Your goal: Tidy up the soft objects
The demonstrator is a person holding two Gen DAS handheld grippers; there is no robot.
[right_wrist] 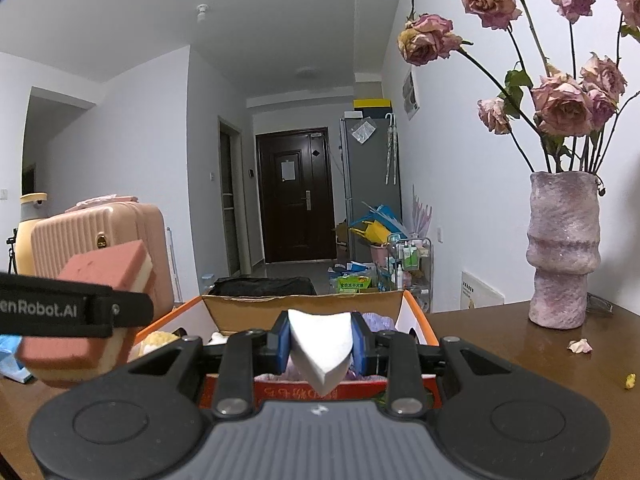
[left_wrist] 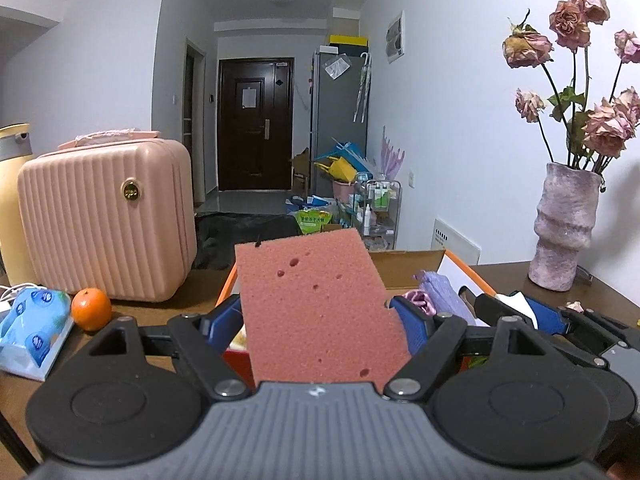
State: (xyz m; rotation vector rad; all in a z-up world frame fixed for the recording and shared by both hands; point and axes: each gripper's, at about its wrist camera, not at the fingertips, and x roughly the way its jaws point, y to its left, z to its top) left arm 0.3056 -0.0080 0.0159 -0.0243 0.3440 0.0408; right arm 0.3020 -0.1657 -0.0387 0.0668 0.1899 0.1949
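My left gripper (left_wrist: 320, 316) is shut on a pink sponge (left_wrist: 316, 304) with a yellow underside, held up above the near edge of an open cardboard box (left_wrist: 412, 264) with orange sides. The sponge also shows in the right wrist view (right_wrist: 92, 312), clamped in the left gripper at the left. My right gripper (right_wrist: 322, 344) is shut on a folded white foam piece (right_wrist: 320, 348), held over the same box (right_wrist: 304, 304). A purple soft item (left_wrist: 440, 292) lies inside the box.
A pink ribbed case (left_wrist: 108, 220) stands on the wooden table at the left, with an orange (left_wrist: 91, 309) and a blue tissue pack (left_wrist: 34, 324) beside it. A pink vase of dried roses (right_wrist: 562, 252) stands at the right.
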